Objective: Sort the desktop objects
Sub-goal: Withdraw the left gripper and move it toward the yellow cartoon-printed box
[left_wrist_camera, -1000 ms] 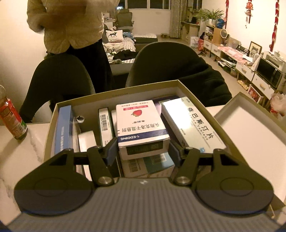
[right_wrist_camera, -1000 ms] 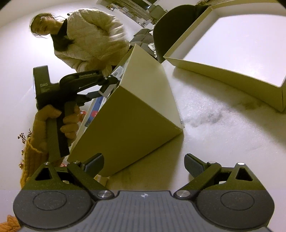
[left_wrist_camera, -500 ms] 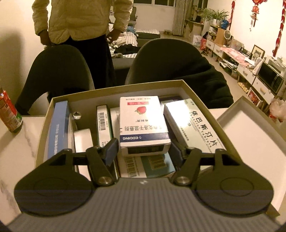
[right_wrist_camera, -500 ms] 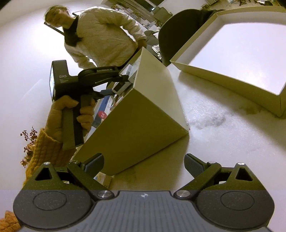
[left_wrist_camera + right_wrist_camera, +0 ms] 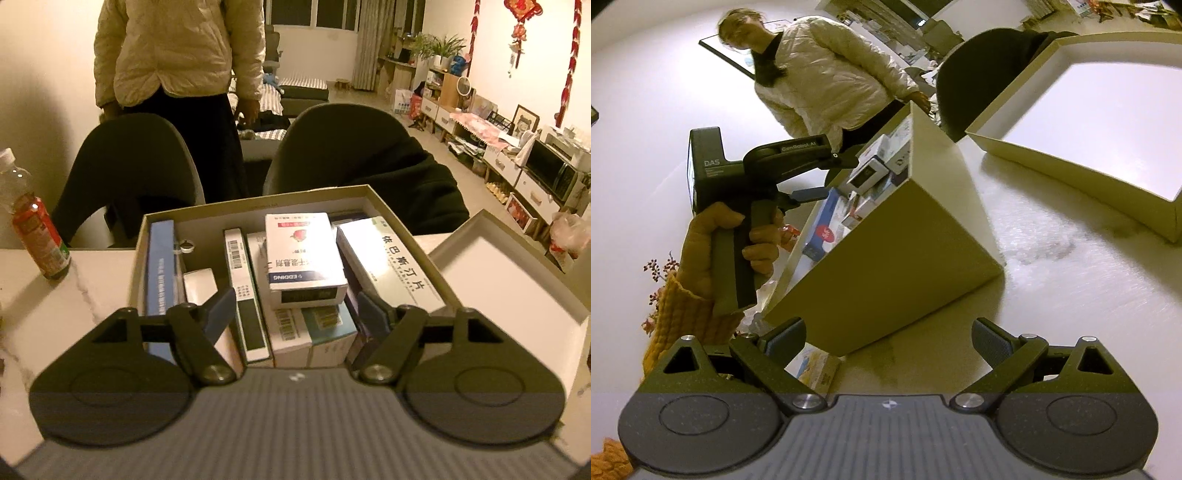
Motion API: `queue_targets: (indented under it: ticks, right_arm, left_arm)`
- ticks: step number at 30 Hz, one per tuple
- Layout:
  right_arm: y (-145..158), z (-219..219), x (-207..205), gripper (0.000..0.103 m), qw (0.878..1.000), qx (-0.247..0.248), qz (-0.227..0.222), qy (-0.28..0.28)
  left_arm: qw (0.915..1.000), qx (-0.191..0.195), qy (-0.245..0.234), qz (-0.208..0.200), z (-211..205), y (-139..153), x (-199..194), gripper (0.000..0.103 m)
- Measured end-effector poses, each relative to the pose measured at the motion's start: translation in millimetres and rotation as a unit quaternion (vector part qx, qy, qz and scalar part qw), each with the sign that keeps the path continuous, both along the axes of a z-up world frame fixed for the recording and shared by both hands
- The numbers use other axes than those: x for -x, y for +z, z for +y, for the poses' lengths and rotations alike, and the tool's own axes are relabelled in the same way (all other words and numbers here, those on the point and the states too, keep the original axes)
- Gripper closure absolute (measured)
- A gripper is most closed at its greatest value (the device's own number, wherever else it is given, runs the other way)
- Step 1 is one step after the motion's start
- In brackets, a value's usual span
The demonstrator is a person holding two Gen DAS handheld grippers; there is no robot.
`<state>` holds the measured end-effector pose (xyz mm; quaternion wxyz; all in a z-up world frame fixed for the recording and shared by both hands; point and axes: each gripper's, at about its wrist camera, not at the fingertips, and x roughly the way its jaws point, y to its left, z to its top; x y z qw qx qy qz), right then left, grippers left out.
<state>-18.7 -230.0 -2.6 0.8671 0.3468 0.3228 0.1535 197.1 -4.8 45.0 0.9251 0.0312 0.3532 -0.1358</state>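
Observation:
A beige cardboard box (image 5: 258, 205) on the marble table holds several medicine boxes. A white box with a strawberry picture (image 5: 303, 254) lies on top of the stack, with a long green-white box (image 5: 391, 262) to its right. My left gripper (image 5: 295, 310) is open and empty, just above the box's near side. My right gripper (image 5: 888, 338) is open and empty, low over the table, facing the box's outer wall (image 5: 886, 258). The left gripper (image 5: 812, 177) also shows there, above the box.
The box's lid (image 5: 509, 280) lies open side up to the right. A red-labelled bottle (image 5: 33, 229) stands at the left. A small box (image 5: 816, 369) lies on the table near my right gripper. Two dark chairs (image 5: 351, 147) and a person (image 5: 177, 74) are behind the table.
My left gripper has opened, let go of the strawberry box onto the stack, and drawn back and up. The right gripper has barely moved.

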Motion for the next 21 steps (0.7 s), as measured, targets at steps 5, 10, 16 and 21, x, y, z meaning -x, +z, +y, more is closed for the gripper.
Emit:
queue_targets:
  ticks: [5, 10, 16, 21]
  right_arm:
    - [4.0, 7.3, 7.3, 0.006, 1.0, 0.0, -0.009, 0.006]
    - [4.0, 15.0, 13.1, 0.006, 1.0, -0.001, -0.015, 0.011]
    - [3.7, 23.2, 21.9, 0.005, 1.0, -0.002, -0.02, 0.018]
    - [4.7, 32.4, 30.1, 0.005, 0.999, -0.002, -0.025, 0.028]
  left_arm:
    - [1.0, 0.0, 0.003, -0.009, 8.9, 4.6, 13.9, 0.028]
    - [0.9998, 0.0, 0.007, -0.02, 19.6, 8.2, 28.5, 0.027]
    - [0.9994, -0.001, 0.019, -0.027, 36.0, 9.6, 42.7, 0.025]
    - [0.9991, -0.001, 0.029, -0.03, 48.8, 10.5, 60.3, 0.021]
